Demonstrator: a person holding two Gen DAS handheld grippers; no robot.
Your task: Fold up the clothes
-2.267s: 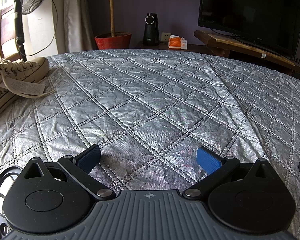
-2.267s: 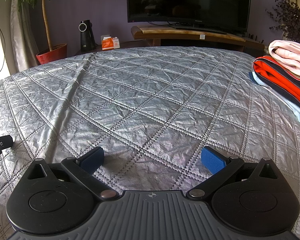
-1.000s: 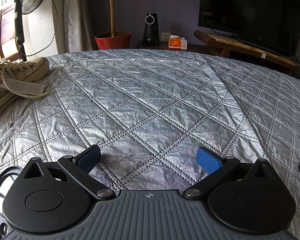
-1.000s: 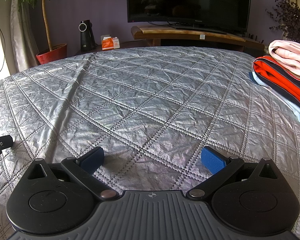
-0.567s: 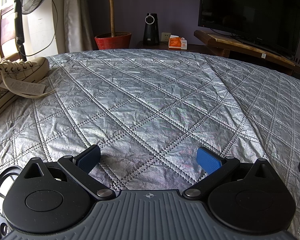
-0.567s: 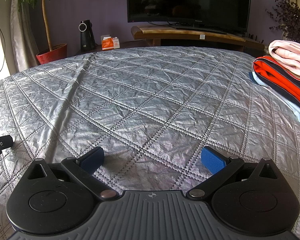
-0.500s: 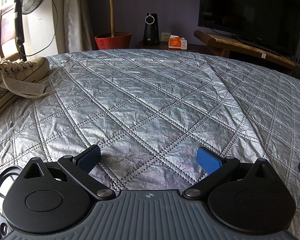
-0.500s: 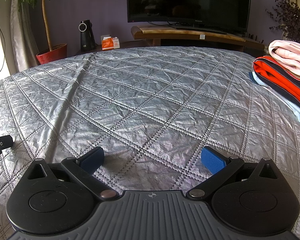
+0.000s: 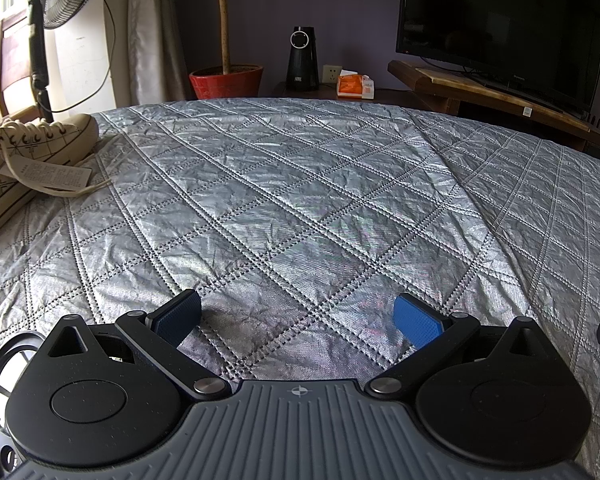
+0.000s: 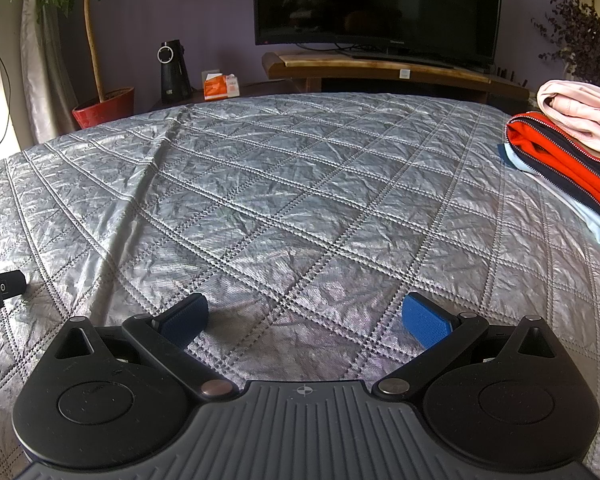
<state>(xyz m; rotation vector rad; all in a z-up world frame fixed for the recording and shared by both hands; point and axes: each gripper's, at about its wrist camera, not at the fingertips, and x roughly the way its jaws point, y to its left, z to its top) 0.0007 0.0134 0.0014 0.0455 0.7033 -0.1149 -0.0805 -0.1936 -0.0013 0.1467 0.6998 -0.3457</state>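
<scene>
Nothing has been moved since the earlier frames: both views are matched exactly. The left gripper (image 9: 298, 318) is held low over the silver quilted bedspread (image 9: 300, 200), its blue pads (image 9: 414, 320) spread wide with nothing between them. The right gripper (image 10: 305, 320) is likewise kept wide apart and empty just above the same bedspread. The clothes are found at the right edge of the right wrist view: a folded stack (image 10: 568, 160) is laid on the bed, with a pink garment (image 10: 580, 116) on top, an orange and navy zipped one (image 10: 556, 156) under it, and a pale blue piece (image 10: 580, 208) at the bottom, well apart from both grippers. A cream sneaker (image 9: 28, 156) with a paper tag is seen at the bed's left edge. Beyond the bed, a television (image 10: 376, 8) and a red plant pot (image 9: 226, 80) are shown.
</scene>
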